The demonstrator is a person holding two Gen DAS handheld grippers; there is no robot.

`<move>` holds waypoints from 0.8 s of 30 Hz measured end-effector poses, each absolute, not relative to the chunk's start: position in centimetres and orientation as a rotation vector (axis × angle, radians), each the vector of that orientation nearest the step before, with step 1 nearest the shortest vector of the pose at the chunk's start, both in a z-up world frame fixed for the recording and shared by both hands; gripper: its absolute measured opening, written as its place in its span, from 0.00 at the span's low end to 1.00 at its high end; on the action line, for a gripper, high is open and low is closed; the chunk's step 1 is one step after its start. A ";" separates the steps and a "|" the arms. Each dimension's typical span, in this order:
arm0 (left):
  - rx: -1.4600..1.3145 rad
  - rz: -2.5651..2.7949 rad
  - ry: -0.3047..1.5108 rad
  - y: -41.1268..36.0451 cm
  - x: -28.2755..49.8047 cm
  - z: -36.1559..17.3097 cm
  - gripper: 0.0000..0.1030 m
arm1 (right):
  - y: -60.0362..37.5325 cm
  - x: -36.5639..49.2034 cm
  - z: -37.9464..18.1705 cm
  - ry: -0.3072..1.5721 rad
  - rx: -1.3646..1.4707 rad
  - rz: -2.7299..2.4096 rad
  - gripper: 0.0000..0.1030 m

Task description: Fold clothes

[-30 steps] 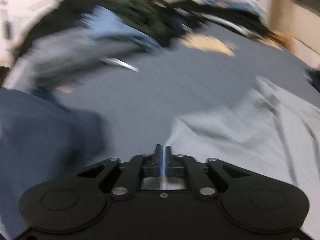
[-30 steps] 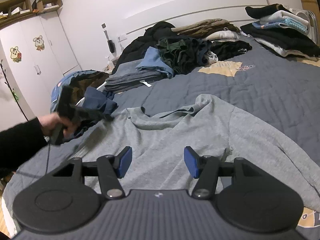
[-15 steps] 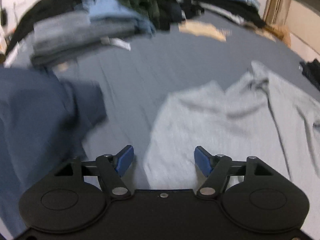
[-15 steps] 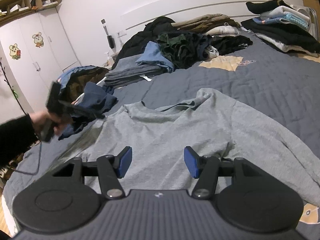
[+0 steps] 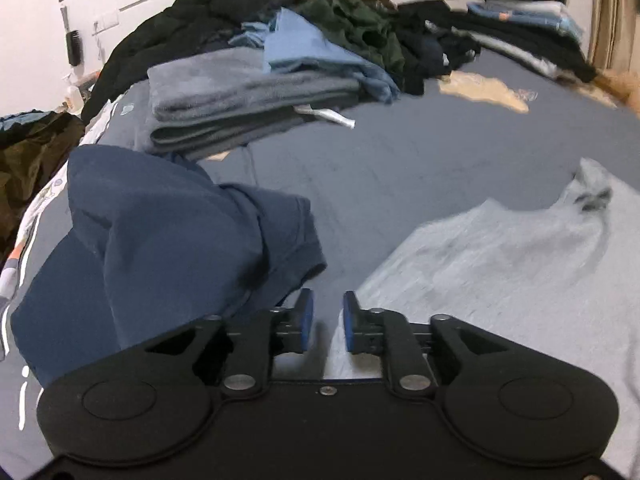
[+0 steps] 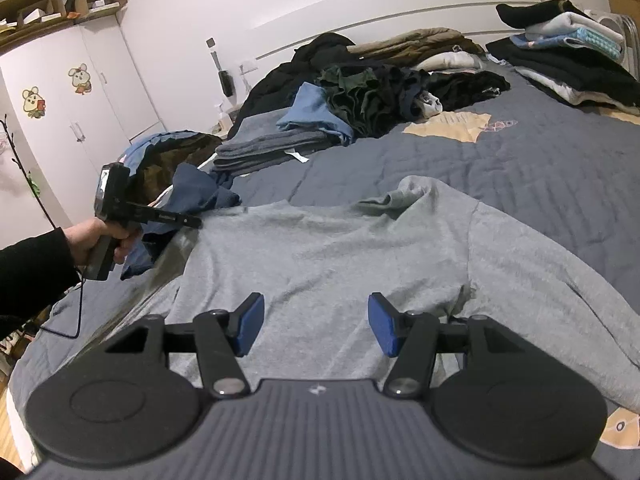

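Note:
A grey long-sleeved shirt (image 6: 340, 248) lies spread flat on the bed, collar away from me; it also shows in the left wrist view (image 5: 500, 264). My right gripper (image 6: 316, 326) hovers open and empty above the shirt's lower body. My left gripper (image 5: 325, 320) is narrowly open and empty, low over the shirt's left edge near its shoulder; in the right wrist view it (image 6: 192, 222) is held by a hand at the shirt's left shoulder. A crumpled navy garment (image 5: 168, 248) lies just left of it.
The bed has a blue-grey quilt (image 6: 520, 160). A folded grey stack (image 5: 240, 100) and a heap of dark and blue clothes (image 6: 380, 92) lie toward the headboard. Folded clothes (image 6: 568, 60) are stacked at the far right. A white wardrobe (image 6: 80, 92) stands on the left.
My left gripper was shut on the shirt's edge, let go and opened wide, then narrowed while shifting left. The shirt settled flat. My right gripper stayed open over the shirt.

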State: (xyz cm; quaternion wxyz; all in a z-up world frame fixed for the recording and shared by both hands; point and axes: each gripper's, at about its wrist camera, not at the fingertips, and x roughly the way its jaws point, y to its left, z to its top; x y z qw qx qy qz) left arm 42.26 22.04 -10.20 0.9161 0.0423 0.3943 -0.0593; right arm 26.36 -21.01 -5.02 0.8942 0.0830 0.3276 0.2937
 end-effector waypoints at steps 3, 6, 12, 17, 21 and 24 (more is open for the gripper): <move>0.087 -0.200 0.789 19.7 42.1 -8.5 0.28 | -21.1 26.4 -5.0 0.676 0.173 0.606 0.55; 0.146 -0.333 0.764 14.5 42.8 -7.1 0.38 | -21.2 26.3 -4.7 0.673 0.180 0.608 0.55; 0.253 -0.540 0.715 1.9 46.0 -7.6 0.38 | -22.2 26.5 -4.2 0.658 0.177 0.584 0.55; 0.418 -0.619 0.746 -6.3 48.4 -11.6 0.39 | -23.8 27.0 -4.4 0.661 0.195 0.564 0.55; 0.504 -0.609 0.762 -8.6 50.3 -14.5 0.39 | -24.7 27.3 -4.9 0.673 0.217 0.552 0.55; 0.501 -0.579 0.779 -8.6 52.5 -15.4 0.03 | -25.1 27.4 -5.2 0.683 0.227 0.546 0.55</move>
